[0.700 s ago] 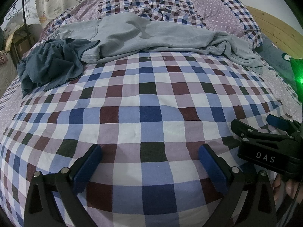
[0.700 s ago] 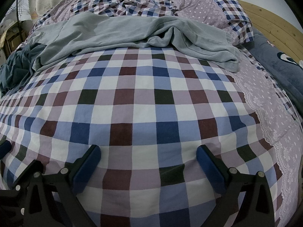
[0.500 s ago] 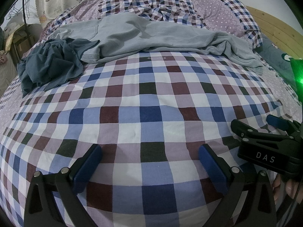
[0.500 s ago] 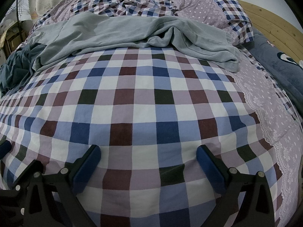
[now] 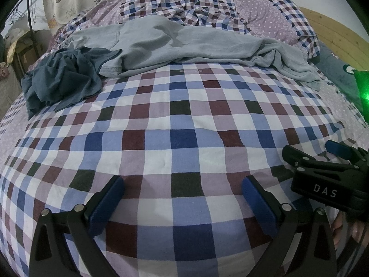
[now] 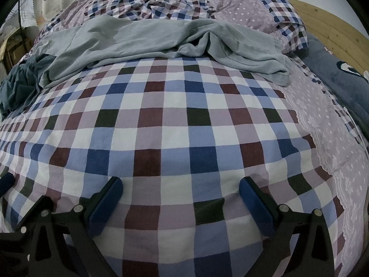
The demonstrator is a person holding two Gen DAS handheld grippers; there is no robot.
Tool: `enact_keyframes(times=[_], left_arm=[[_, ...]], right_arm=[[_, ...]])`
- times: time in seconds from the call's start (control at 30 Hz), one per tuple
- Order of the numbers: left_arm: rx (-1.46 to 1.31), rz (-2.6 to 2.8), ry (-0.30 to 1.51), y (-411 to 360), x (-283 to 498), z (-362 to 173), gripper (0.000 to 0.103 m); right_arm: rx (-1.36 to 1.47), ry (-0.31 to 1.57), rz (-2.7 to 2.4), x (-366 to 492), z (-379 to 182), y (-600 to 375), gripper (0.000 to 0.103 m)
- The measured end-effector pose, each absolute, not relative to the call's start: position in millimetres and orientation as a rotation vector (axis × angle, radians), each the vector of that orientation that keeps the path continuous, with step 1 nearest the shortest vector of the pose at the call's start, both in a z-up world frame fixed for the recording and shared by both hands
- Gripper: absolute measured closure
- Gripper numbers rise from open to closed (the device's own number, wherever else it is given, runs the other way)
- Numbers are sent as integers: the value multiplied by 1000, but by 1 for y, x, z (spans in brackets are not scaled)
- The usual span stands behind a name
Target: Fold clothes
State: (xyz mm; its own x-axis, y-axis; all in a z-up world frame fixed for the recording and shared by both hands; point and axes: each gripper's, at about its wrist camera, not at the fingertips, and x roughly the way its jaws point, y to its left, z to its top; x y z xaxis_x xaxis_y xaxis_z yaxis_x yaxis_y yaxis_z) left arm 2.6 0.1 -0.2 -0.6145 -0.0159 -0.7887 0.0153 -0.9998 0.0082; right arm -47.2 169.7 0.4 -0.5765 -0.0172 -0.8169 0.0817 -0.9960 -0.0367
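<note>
Clothes: two garments lie unfolded on the bed (image 5: 180,143), both at the far side of the checked cover from the grippers.
Grey garment: pale grey garment (image 5: 184,46) spread crosswise and rumpled, its right end bunched just short of the pillow (image 5: 272,20).
Dark garment: dark blue-grey garment (image 5: 60,78) in a crumpled heap, touching the grey garment's left end and partly lying over it.
Change: none to see; against the pictures from a moment ago both garments and both grippers sit exactly as they did, so folding has not begun.
Meaning for the task: my judgement is that this is a pause before the first reach, with every step left to do.
Left gripper: left gripper (image 5: 182,198) has its jaws spread wide, nothing between them, hanging over bare cover well short of the grey garment.
Right gripper: right gripper (image 6: 180,198) likewise spread wide and empty, over bare cover, well apart from the grey garment.
Next move: probably a reach across the cover to the grey garment's near edge.
</note>
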Motion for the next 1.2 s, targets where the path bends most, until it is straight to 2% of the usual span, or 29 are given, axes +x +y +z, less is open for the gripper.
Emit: enact_keyframes(times=[0.3,0.87,1.2], left_arm=[[1365,-2800,-29,3,3,0,0],[1409,-2809,24,-3,-1,-1,0],[1516,-2865,16,-10,-10,-2,0]], right_arm=[[1425,92,-2741,-43,0,167,0],[1442,75,-2707,-47,0,170,0],[1430,46,-2611,-53,-1,178,0]])
